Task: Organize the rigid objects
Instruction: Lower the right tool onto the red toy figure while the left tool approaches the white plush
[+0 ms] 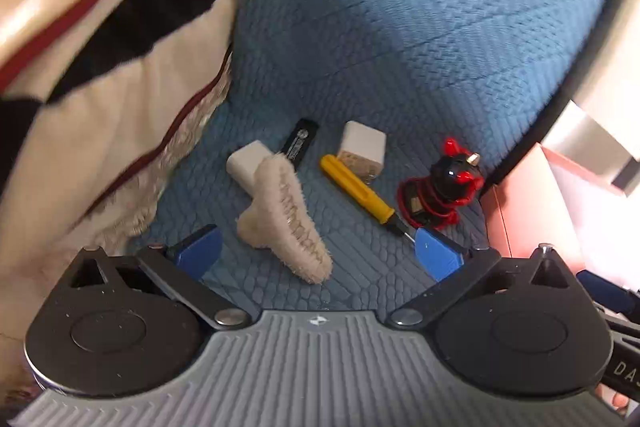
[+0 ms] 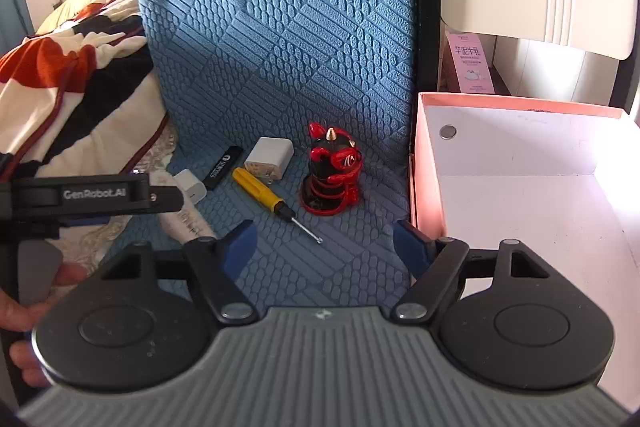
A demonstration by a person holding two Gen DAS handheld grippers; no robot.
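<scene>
I hold both the left gripper and right gripper open and empty above the screwdriver. The pink box sits beside them, ready for sorting.

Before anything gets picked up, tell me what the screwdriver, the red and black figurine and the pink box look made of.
Screwdriver: smooth yellow plastic handle by its even sheen, thin bright metal shaft.
Figurine: glossy, probably painted resin or plastic; sharp highlights, brass-coloured tip.
Pink box: matte cardboard, judging by its thin, straight walls and white inside.

Home: blue sofa cover, patterned blanket.
</scene>
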